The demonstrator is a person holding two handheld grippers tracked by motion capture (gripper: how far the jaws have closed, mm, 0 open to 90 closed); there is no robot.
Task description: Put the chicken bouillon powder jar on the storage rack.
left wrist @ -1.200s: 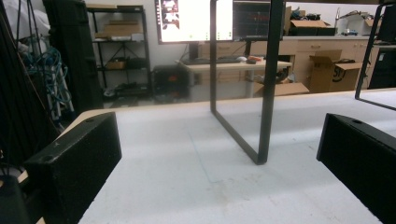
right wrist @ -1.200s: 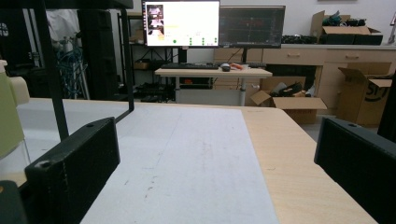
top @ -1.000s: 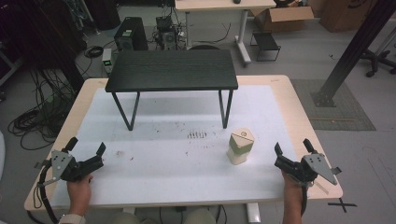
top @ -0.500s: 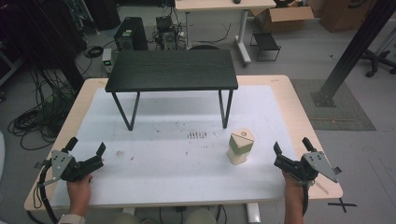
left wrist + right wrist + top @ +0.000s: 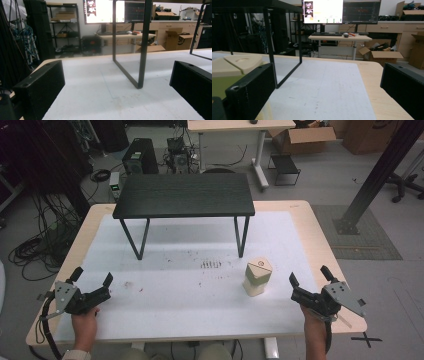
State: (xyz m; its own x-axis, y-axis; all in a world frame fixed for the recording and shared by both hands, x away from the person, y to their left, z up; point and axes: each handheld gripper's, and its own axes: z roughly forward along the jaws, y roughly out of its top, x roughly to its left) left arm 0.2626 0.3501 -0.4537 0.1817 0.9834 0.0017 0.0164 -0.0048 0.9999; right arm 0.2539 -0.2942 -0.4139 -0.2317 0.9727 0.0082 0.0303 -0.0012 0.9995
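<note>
While both hands rest near the table's front edge, the left gripper and right gripper gape wide, holding nothing. A cream, angular-topped carton stands just beside the right gripper, near the black metal-legged stand.

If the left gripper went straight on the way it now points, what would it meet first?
Probably the near leg of the small black table; it stands between the open left gripper's jaws, slightly right of centre, though depth is unclear.

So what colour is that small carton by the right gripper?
Cream small carton, best in the high view.
</note>
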